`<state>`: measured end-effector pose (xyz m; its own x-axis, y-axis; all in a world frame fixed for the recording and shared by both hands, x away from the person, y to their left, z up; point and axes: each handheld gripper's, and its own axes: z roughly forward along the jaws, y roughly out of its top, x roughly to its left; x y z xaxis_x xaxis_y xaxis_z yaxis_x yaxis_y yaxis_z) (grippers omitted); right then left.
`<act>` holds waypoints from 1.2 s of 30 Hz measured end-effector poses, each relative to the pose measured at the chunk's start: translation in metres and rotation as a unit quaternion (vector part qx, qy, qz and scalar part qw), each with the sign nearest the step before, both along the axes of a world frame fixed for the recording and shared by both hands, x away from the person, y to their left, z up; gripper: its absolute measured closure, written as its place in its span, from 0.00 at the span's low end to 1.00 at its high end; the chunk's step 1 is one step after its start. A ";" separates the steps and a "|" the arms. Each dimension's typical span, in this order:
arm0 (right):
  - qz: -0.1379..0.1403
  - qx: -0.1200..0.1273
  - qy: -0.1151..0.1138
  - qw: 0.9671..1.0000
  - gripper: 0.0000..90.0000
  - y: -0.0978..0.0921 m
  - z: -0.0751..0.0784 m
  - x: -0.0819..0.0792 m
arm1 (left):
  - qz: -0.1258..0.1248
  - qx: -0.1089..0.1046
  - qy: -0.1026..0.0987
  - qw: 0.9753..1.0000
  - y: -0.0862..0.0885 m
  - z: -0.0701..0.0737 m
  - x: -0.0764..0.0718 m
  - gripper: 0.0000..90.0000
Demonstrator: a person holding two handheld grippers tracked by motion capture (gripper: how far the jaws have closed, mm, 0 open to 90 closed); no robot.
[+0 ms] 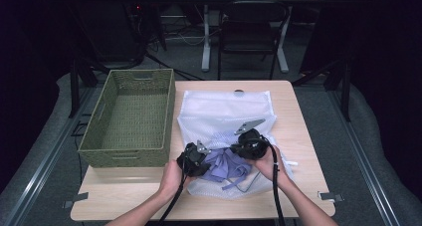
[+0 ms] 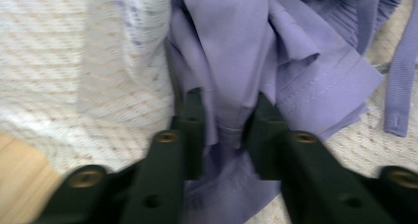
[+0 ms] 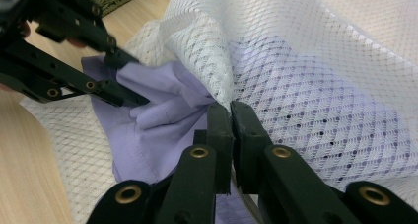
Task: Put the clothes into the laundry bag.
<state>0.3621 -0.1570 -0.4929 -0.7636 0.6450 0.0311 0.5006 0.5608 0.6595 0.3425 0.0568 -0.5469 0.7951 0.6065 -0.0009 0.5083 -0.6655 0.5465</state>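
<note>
Garment (image 1: 224,165) partly in bag (image 1: 224,114), basket (image 1: 130,117) left.

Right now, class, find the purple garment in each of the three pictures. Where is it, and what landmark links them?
High view: the purple garment lies low centre, between both tongs.
Left gripper view: centre, a fold pinched by the left tongs.
Right gripper view: left of centre, partly under mesh.
Shared landmark: the white mesh bag, gripped by the right tongs.
</note>
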 end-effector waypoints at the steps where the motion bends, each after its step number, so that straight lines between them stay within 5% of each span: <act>1: 0.000 0.000 0.000 1.000 0.97 0.000 0.000 0.000 | -0.004 -0.002 0.000 1.000 -0.001 -0.001 0.000 0.89; 8: 0.002 0.003 0.001 1.000 0.97 0.001 0.002 -0.001 | -0.010 -0.032 0.001 0.999 -0.011 0.001 0.002 0.96; 11: 0.001 0.010 -0.003 1.000 0.97 0.002 0.007 -0.002 | 0.005 -0.063 -0.017 0.998 -0.019 0.010 0.012 0.96; 16: -0.001 0.021 -0.007 1.000 0.98 0.001 0.013 -0.003 | 0.023 -0.083 -0.034 0.996 -0.030 0.012 0.023 0.96; 18: -0.003 0.024 -0.005 1.000 0.97 -0.001 0.014 -0.003 | 0.033 -0.087 -0.044 0.995 -0.035 0.010 0.026 0.96; 23: -0.004 0.023 0.002 1.000 0.97 -0.002 0.010 -0.002 | 0.035 -0.076 -0.032 0.996 -0.039 -0.001 0.031 0.95; 28: -0.005 0.012 0.015 1.000 0.97 -0.003 0.000 0.001 | 0.020 -0.072 -0.013 0.997 -0.034 -0.005 0.031 0.84; 36: -0.009 0.016 0.010 1.000 0.97 -0.006 0.003 -0.001 | -0.005 -0.062 -0.020 0.998 -0.023 0.022 0.012 0.43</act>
